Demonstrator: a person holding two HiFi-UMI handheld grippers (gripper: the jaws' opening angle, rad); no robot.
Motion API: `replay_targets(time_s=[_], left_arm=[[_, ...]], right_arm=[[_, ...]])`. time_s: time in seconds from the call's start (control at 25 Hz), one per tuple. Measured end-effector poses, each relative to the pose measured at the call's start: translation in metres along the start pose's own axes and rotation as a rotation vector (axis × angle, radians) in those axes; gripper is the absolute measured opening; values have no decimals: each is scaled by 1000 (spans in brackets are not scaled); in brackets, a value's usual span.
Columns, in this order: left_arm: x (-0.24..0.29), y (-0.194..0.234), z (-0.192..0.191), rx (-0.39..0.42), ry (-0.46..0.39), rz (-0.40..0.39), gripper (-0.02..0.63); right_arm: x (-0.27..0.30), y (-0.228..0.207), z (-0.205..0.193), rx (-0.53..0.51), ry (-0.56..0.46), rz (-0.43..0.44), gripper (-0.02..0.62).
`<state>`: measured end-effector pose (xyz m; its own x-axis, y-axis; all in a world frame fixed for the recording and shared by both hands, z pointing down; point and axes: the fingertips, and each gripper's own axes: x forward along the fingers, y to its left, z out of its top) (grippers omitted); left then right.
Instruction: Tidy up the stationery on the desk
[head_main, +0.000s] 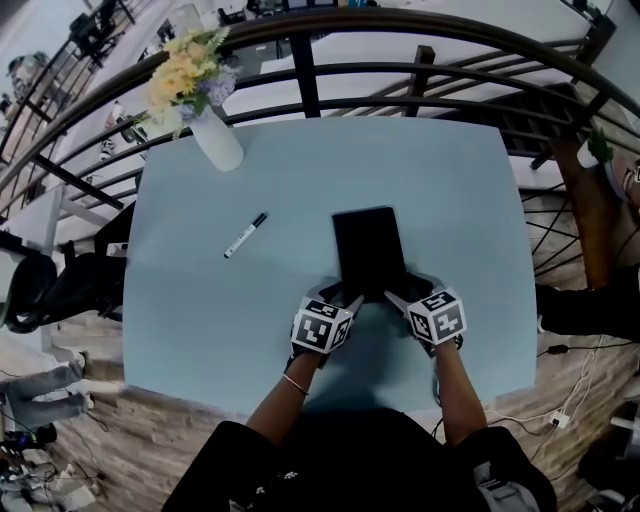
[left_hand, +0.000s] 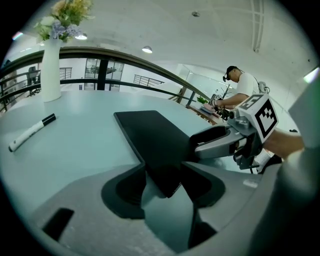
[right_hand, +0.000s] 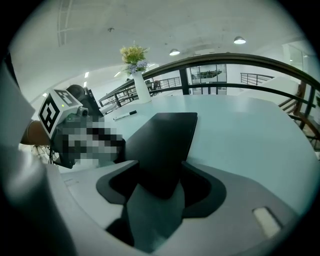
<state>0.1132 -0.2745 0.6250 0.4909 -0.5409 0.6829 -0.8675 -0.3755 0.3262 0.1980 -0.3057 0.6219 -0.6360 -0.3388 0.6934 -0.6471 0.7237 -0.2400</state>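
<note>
A black notebook (head_main: 368, 248) lies flat in the middle of the light blue desk (head_main: 460, 200). My left gripper (head_main: 345, 303) is at the notebook's near left corner, and that corner (left_hand: 165, 175) sits wedged between the jaws, touching both. At the near right corner my right gripper (head_main: 398, 298) holds the notebook (right_hand: 167, 145) between its jaws the same way. A white marker with a black cap (head_main: 245, 235) lies loose to the left, a hand's width from the notebook, and shows in the left gripper view as the marker (left_hand: 30, 132).
A white vase of flowers (head_main: 218, 140) stands at the desk's far left corner. A dark curved railing (head_main: 400, 75) runs behind the far edge. A person (left_hand: 242, 85) sits at another table far off. Cables lie on the floor at the right (head_main: 560, 415).
</note>
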Motion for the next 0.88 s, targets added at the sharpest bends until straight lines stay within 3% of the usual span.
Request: replay_targets(time_s=[0.88], left_arm=[[-48,3,-51,13,17,1,199]], right_arm=[[-4,68,-31,-17,25,18,270]])
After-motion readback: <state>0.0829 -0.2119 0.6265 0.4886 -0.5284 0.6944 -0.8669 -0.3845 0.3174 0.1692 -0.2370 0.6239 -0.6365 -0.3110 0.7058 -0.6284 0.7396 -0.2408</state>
